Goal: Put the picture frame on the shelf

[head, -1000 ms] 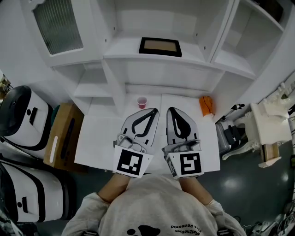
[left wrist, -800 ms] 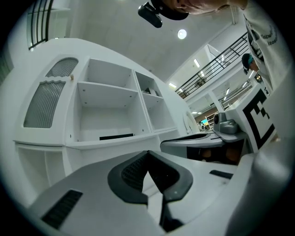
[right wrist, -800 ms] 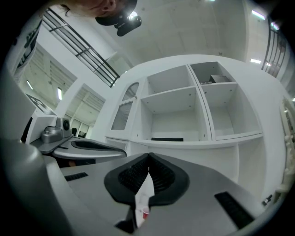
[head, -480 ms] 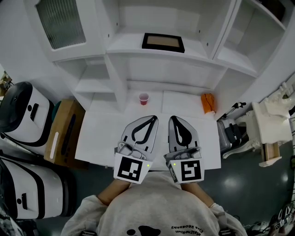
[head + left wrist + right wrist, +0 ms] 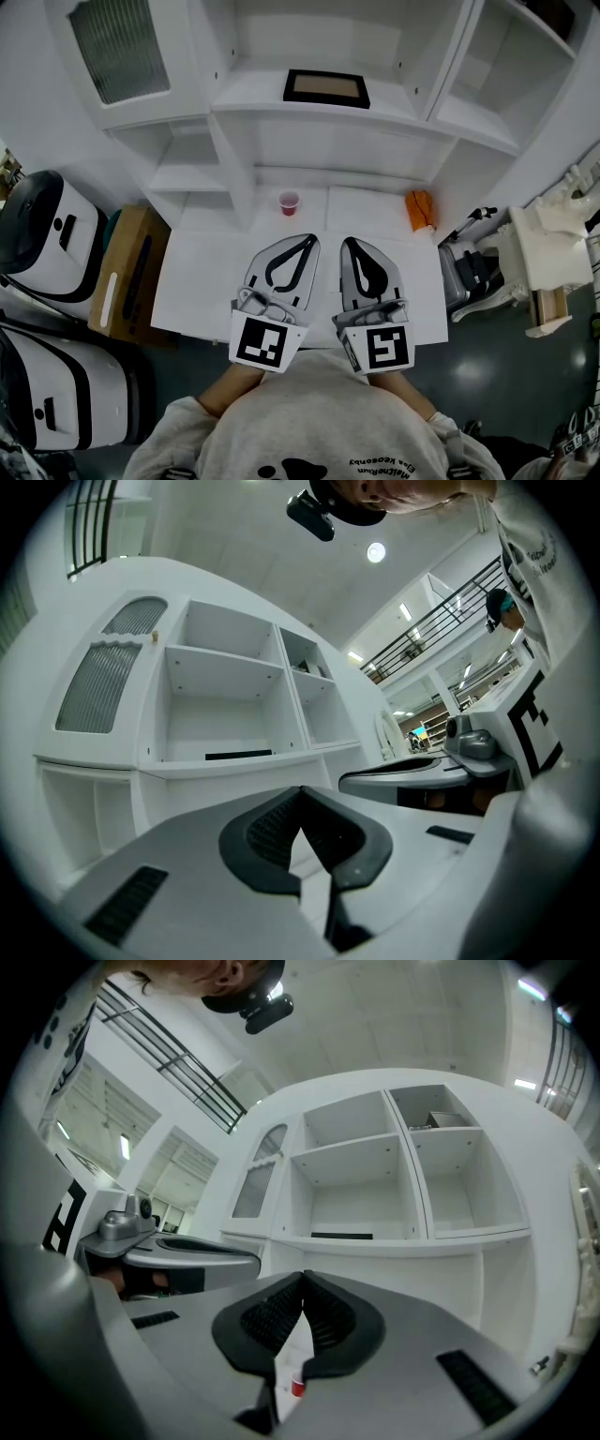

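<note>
The picture frame [image 5: 325, 87], black-edged with a tan middle, lies flat on the middle shelf of the white shelf unit [image 5: 319, 117]. In the left gripper view the picture frame [image 5: 238, 755] shows as a thin dark strip on that shelf, and so does the picture frame [image 5: 341, 1236] in the right gripper view. My left gripper [image 5: 311, 240] and right gripper [image 5: 346, 244] hover side by side over the white table [image 5: 202, 281], well short of the shelf. The left gripper [image 5: 300, 794] and the right gripper [image 5: 303, 1279] are both shut, with nothing between the jaws.
A red cup [image 5: 289, 203] stands at the table's back, just ahead of the left gripper. An orange object [image 5: 420, 213] lies at the back right. A cardboard box [image 5: 131, 272] and white machines [image 5: 42, 234] stand to the left, white furniture [image 5: 548, 258] to the right.
Both grippers have drawn back a little toward the person, away from the red cup. Their jaws stay shut. The picture frame lies where it was.
</note>
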Available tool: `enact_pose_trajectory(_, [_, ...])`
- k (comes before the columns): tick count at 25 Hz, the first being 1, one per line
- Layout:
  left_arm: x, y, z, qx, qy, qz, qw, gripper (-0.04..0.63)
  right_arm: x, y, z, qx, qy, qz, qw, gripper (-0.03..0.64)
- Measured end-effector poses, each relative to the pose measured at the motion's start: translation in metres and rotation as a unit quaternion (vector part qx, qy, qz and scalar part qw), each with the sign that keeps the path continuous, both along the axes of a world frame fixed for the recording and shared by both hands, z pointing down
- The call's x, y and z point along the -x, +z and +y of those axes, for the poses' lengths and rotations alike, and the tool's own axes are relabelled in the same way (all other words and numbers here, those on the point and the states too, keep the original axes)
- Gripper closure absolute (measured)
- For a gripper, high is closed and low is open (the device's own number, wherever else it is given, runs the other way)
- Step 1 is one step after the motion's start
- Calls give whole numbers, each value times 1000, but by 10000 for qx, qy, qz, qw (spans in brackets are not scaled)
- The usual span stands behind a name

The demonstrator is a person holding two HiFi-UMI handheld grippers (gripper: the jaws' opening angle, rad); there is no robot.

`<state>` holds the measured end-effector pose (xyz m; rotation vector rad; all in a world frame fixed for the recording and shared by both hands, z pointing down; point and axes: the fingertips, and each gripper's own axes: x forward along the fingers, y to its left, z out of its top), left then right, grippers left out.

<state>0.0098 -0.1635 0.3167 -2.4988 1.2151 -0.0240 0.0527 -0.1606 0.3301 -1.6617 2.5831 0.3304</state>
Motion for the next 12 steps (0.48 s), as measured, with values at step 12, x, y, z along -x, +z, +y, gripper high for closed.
enact_pose_trajectory(12, [1, -3, -3, -35, -16, -46, 10000, 575, 6, -7, -4, -70, -81, 41, 9999, 584])
